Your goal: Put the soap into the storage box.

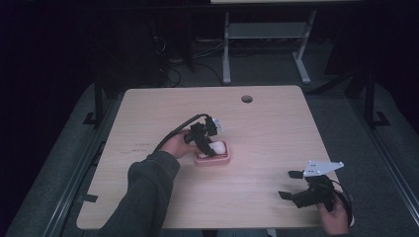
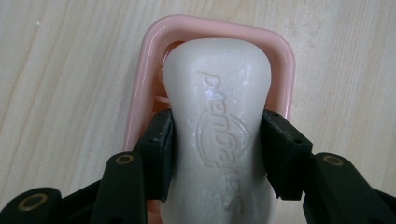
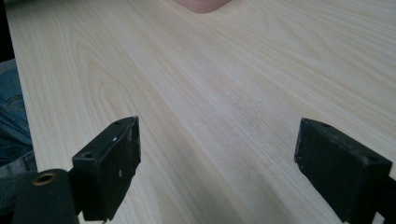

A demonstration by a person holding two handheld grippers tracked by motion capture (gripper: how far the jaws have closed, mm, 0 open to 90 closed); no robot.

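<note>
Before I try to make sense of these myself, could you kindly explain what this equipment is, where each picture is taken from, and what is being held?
A person sits at a wooden table with a handheld two-jaw gripper in each hand. The high view looks down from above; the other two come from cameras riding on the grippers, looking along their black jaws. On the table sits a pink soap dish. The left gripper has its jaws shut on a white soap bar, holding it over the dish. The right gripper rests near the table's near right corner, jaws wide open, with bare wood between them.
</note>
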